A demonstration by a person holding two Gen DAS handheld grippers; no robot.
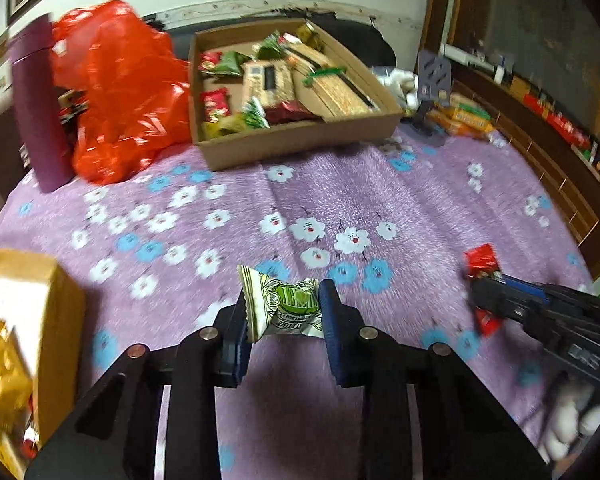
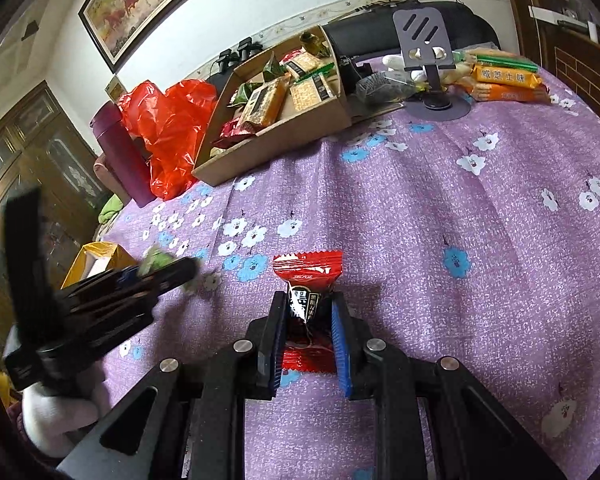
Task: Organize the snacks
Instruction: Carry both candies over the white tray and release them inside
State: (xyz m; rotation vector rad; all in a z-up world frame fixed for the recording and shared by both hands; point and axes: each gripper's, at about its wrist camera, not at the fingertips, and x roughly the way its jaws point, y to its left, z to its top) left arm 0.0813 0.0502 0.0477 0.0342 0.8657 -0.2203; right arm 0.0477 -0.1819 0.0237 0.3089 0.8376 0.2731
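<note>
Left wrist view: the left gripper (image 1: 286, 312) has its blue ribbed pads pressed against a crinkly white-and-green candy wrapper (image 1: 284, 306) with a round green logo and twisted, fanned ends; the jaws are partly closed, grasping it above the fuzzy purple tablecloth (image 1: 260, 184) printed with white and blue flowers. At 12 o'clock sits a shallow cardboard box (image 1: 300, 140), its walls plain brown, filled with flat biscuit packs and small foil candies. At 10 o'clock a glossy, crumpled red plastic bag (image 1: 120, 92) lies beside a smooth purple cylindrical flask (image 1: 36, 104). At 8 o'clock stands a yellow carton (image 1: 40, 320). At 3 o'clock the right gripper (image 1: 488, 292), blurred, carries a red packet.

Right wrist view: the right gripper (image 2: 310, 320) clamps a shiny red candy packet (image 2: 308, 276) with serrated top edge and a black label; the jaws stand narrow, pinching its middle, above the cloth. The box lies at 11 o'clock, orange biscuit packs (image 2: 504, 80) at 1 o'clock behind a grey phone stand (image 2: 424, 36). The left gripper shows blurred at 9 o'clock with something green at its tip.
</note>
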